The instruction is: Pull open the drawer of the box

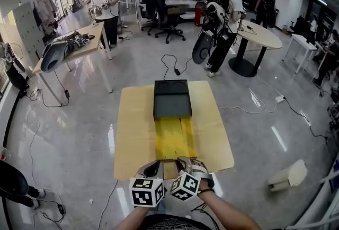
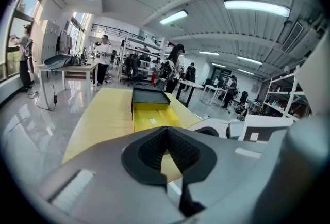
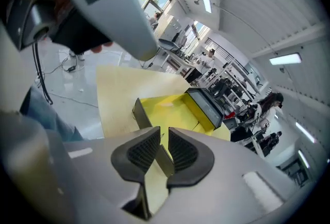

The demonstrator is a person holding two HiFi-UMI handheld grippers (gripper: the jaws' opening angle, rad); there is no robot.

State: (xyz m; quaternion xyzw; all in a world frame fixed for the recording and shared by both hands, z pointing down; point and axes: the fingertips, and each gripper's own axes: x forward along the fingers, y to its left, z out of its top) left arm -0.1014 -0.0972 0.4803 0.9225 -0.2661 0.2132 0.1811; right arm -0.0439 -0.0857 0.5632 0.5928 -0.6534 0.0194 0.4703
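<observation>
- Yellow open-topped drawer (image 1: 172, 138) sticks far out of its flat black box (image 1: 171, 99).
- My left gripper (image 2: 166, 140) is closed and empty; my right gripper (image 3: 163, 138) has its jaws slightly apart.

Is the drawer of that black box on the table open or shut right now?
Open. The yellow drawer sticks far out of the front of the black box, with its inside showing.
</observation>
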